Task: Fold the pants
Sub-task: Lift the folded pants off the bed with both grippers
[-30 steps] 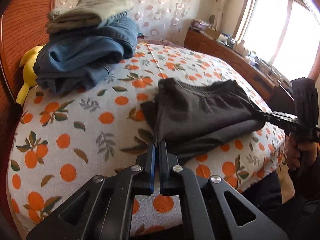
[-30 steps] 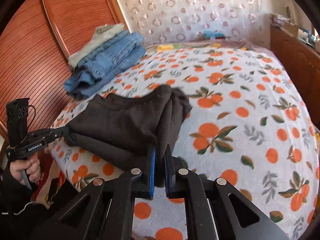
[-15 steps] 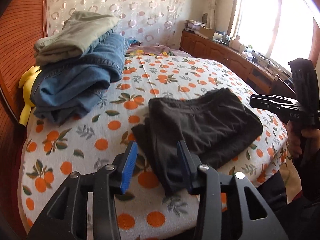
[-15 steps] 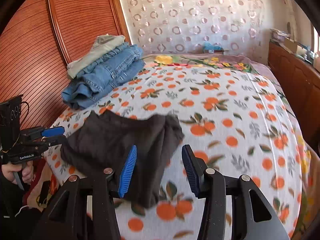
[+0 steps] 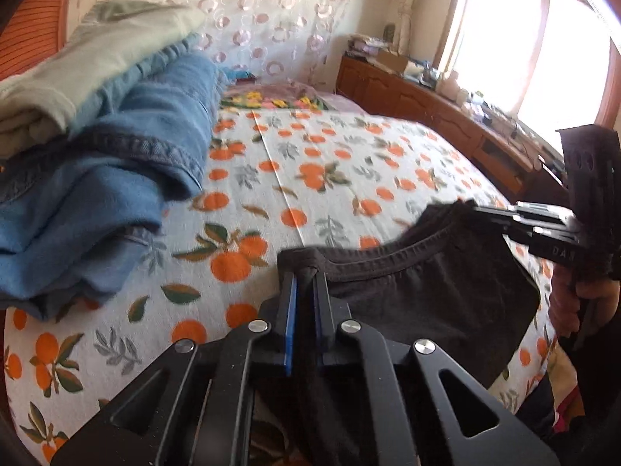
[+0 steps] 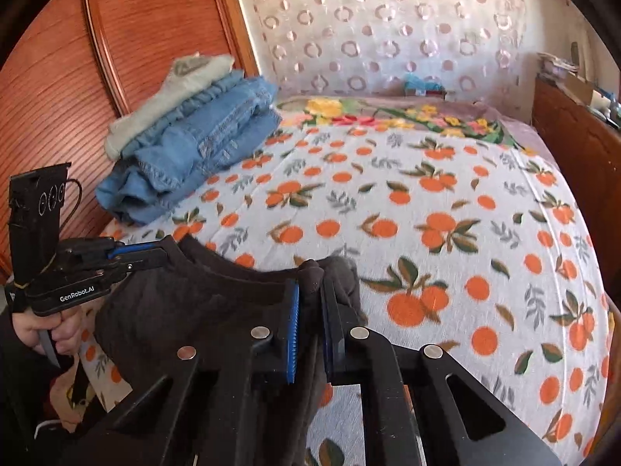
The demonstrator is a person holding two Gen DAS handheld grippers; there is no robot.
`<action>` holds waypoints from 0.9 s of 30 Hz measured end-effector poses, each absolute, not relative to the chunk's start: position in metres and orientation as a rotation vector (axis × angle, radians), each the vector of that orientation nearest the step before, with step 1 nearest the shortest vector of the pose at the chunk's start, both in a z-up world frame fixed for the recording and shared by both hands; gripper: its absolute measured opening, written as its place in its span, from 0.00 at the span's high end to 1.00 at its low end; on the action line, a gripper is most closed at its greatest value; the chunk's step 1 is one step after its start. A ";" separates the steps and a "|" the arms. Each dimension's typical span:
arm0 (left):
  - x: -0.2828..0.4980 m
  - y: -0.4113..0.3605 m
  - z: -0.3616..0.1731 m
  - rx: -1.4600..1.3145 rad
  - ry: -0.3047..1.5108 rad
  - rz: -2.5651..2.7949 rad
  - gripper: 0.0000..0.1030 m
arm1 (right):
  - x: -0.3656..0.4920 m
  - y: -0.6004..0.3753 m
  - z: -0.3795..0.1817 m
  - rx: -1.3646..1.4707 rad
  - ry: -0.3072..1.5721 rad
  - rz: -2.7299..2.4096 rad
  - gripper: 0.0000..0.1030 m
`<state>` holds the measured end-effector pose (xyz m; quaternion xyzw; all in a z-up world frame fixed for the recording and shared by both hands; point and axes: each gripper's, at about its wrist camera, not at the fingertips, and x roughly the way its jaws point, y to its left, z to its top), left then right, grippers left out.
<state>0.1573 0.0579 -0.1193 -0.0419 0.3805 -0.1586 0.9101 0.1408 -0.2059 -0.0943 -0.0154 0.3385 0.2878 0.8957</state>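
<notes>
Dark pants point(image 5: 434, 303) apparently lifted, waistband between left tongs point(image 5: 304, 283) and right tongs point(image 6: 310, 291), both pinching it.

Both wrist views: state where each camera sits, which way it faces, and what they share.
Left wrist: on the left gripper, facing across the bed toward the window; its fingers pinch the black pants; the right gripper shows at right.
Right wrist: on the right gripper, facing the curtained wall; the left gripper and hand show at left.
Shared: pants, folded jeans, bed.
</notes>
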 end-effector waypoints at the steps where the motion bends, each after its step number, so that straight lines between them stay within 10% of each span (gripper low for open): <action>1: 0.159 0.059 -0.117 -0.093 0.771 -0.316 0.92 | 0.142 -0.204 -0.094 -0.032 0.691 0.590 0.91; 6: 0.166 0.057 -0.117 -0.078 0.784 -0.283 0.89 | 0.150 -0.195 -0.105 -0.053 0.716 0.552 0.82; 13: 0.153 0.069 -0.118 -0.082 0.798 -0.237 0.54 | 0.143 -0.205 -0.098 -0.037 0.709 0.520 0.54; 27: 0.121 0.069 -0.136 -0.097 0.895 -0.235 0.54 | 0.150 -0.204 -0.117 -0.036 0.829 0.586 0.48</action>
